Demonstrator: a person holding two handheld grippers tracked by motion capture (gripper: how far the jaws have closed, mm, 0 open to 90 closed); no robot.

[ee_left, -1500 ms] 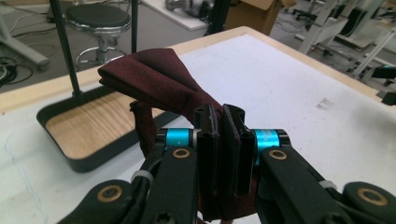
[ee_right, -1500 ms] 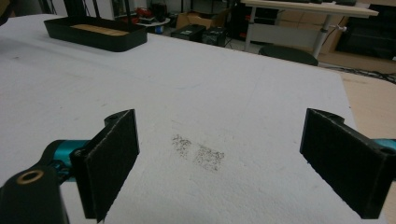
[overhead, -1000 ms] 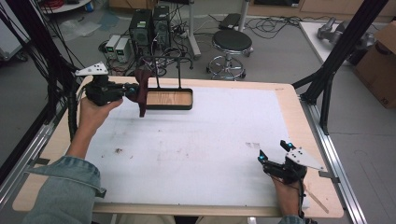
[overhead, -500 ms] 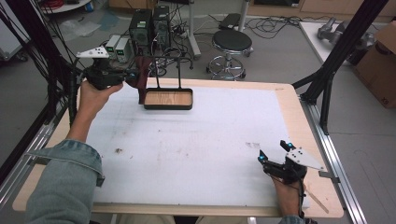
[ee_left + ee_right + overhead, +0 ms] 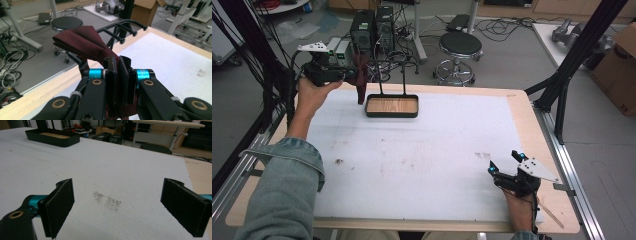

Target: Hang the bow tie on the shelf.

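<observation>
A folded dark red cloth (image 5: 360,76) hangs from my left gripper (image 5: 350,75), which is shut on it above the table's far left edge. In the left gripper view the jaws pinch the cloth (image 5: 82,42) tightly, and my left gripper (image 5: 119,63) points toward the black bars of a rack (image 5: 125,27). The rack has a wood-floored black tray (image 5: 392,106) as its base and thin uprights (image 5: 403,75); the cloth hangs just left of them. My right gripper (image 5: 504,161) rests open at the front right of the white mat, with nothing between its jaws (image 5: 120,202).
A white mat (image 5: 422,150) covers the wooden table. The black tray (image 5: 53,136) stands far across it from my right gripper. A stool (image 5: 460,45), computer cases (image 5: 372,25) and cables lie on the floor beyond the table; black frame struts (image 5: 562,75) rise at the right.
My left hand has lifted the cloth and carried it away from the tray toward the table's far left edge. The right gripper has stayed where it was.
</observation>
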